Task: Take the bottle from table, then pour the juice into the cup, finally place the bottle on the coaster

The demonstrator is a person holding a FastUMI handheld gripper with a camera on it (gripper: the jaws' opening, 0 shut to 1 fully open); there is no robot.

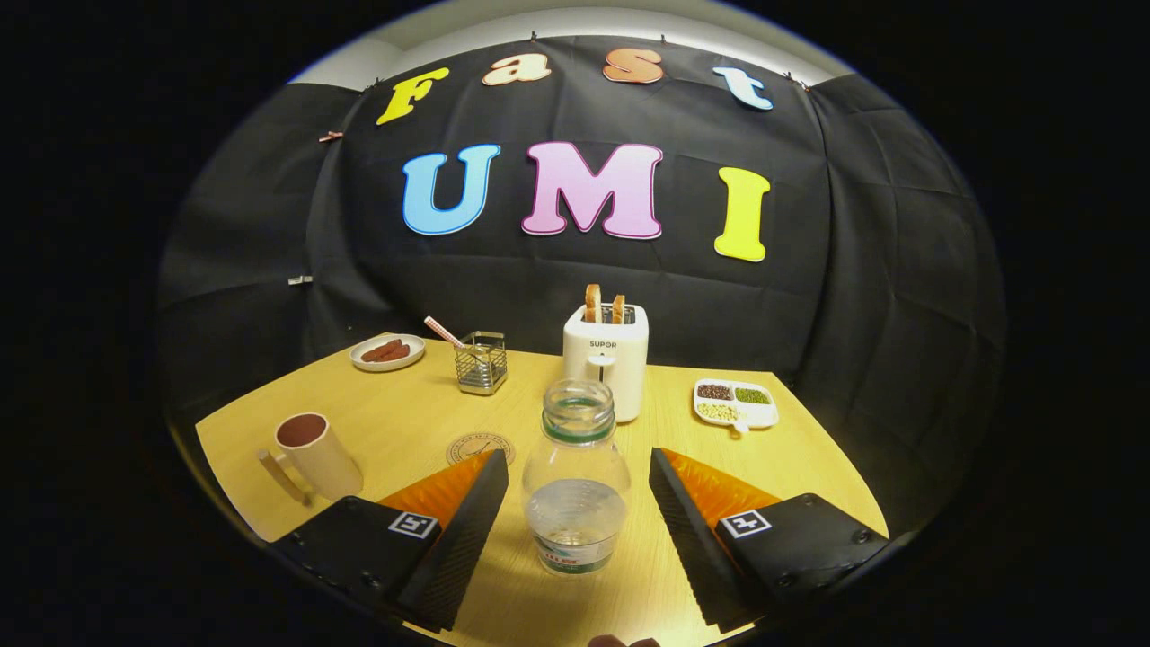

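Fingers of my gripper (575, 467) are spread wide either side of the uncapped bottle (576, 481), not touching it, cup (316, 455) off left, coaster (479, 447) just beyond.

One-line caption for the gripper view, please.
Open gripper straddles uncapped bottle, untouched; cup beyond.

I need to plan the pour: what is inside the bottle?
The uncapped bottle, between the open gripper's fingers, holds clear liquid low down; its label hides the very bottom.
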